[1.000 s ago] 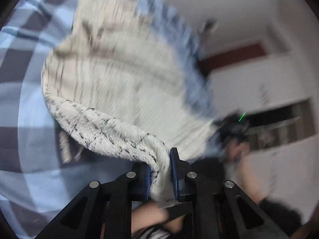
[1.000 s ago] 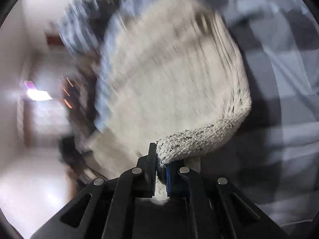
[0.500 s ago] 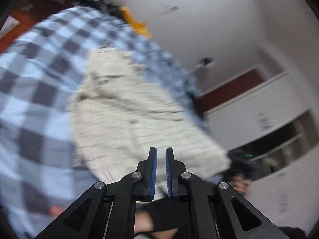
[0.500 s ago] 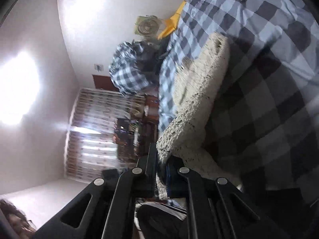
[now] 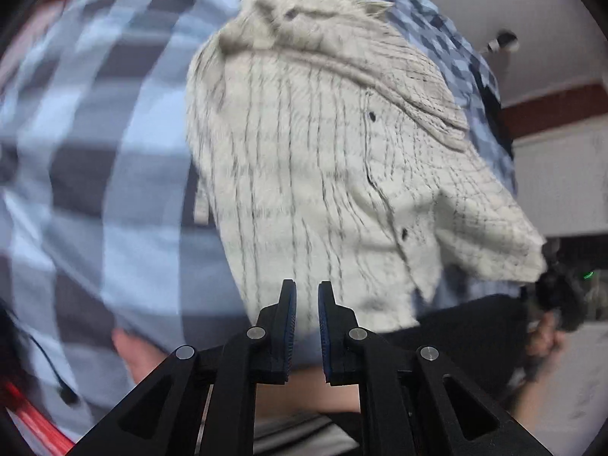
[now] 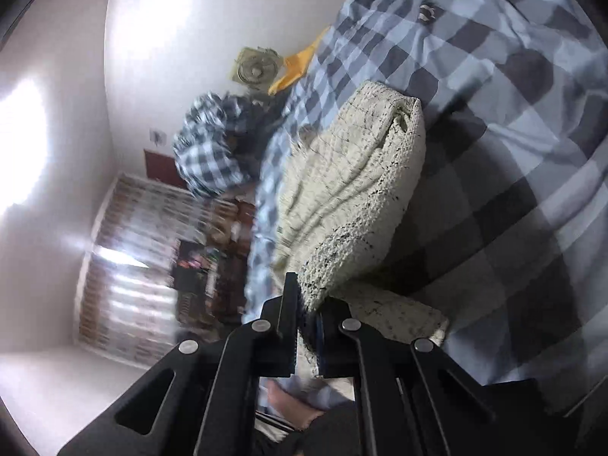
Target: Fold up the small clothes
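Observation:
A cream knitted cardigan (image 5: 323, 159) with thin dark lines and small dark buttons lies on a blue and grey checked bedsheet (image 5: 95, 152). My left gripper (image 5: 307, 304) hangs over its near hem, pointing steeply down. Its jaws are opening, a narrow gap shows, and nothing is between them. In the right wrist view my right gripper (image 6: 307, 315) is shut on a thick folded edge of the cardigan (image 6: 353, 190), holding that corner raised off the bedsheet (image 6: 513, 152). From the left wrist view the right gripper (image 5: 558, 292) appears as a dark blur at the garment's right corner.
A checked bundle (image 6: 207, 155), a small fan (image 6: 252, 70) and a yellow object (image 6: 296, 68) sit at the far end of the bed against the white wall. A curtained window (image 6: 129, 266) is beyond the bed's edge. The person's hand (image 5: 547, 338) carries the right gripper.
My left gripper let go of the cardigan's edge, swung away and now tips down over the garment. The right gripper kept its grip and lifted its corner.

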Tool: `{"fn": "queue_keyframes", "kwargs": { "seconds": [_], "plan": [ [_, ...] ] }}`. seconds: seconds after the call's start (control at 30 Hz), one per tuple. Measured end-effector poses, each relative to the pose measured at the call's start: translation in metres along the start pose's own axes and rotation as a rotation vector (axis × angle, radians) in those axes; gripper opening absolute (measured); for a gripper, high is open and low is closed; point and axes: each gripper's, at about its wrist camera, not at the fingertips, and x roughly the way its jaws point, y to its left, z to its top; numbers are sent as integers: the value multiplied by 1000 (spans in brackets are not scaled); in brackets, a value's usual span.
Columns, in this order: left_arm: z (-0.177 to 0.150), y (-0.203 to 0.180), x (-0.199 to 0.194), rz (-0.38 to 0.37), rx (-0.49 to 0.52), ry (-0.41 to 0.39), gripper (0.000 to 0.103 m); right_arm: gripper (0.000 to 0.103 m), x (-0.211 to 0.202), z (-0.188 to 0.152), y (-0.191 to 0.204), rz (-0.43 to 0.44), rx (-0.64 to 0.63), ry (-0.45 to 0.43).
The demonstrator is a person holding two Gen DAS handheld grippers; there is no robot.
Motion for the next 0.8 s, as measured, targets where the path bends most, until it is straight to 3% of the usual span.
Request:
{"fn": "queue_keyframes", "kwargs": {
  "seconds": [0.07, 0.1, 0.17, 0.2, 0.23, 0.27, 0.3, 0.37, 0.4, 0.53, 0.63, 0.8],
  "plan": [
    [11, 11, 6, -343, -136, 51, 12, 4, 2, 2, -1, -5, -3, 5],
    [13, 16, 9, -397, -168, 49, 21, 4, 3, 4, -3, -5, 1, 0],
    [19, 8, -2, -77, -53, -40, 101, 4, 4, 7, -8, 2, 10, -1],
    [20, 10, 1, -18, -51, -42, 103, 4, 4, 8, -10, 4, 17, -1],
    [21, 14, 4, -57, -84, -29, 103, 4, 1, 2, -12, 4, 20, 0],
    [22, 26, 15, -179, -165, 4, 103, 4, 1, 2, -13, 7, 23, 4],
    [21, 30, 18, -198, -186, 12, 103, 4, 1, 3, -14, 12, 27, 7],
    [17, 27, 34, -29, -134, 58, 103, 4, 0, 2, -15, 10, 30, 11],
    [14, 24, 49, 50, -96, 120, 103, 4, 0, 0, -14, 9, 31, 15],
    [0, 36, 103, -10, -167, 345, 103, 5, 3, 2, -13, -11, 32, 33],
    [-2, 39, 120, 91, -166, 377, 103, 5, 2, 0, -11, -24, 22, 38],
    [-8, 31, 161, 91, -115, 503, 103, 4, -1, 0, -12, -25, 33, 27]
  ]
}}
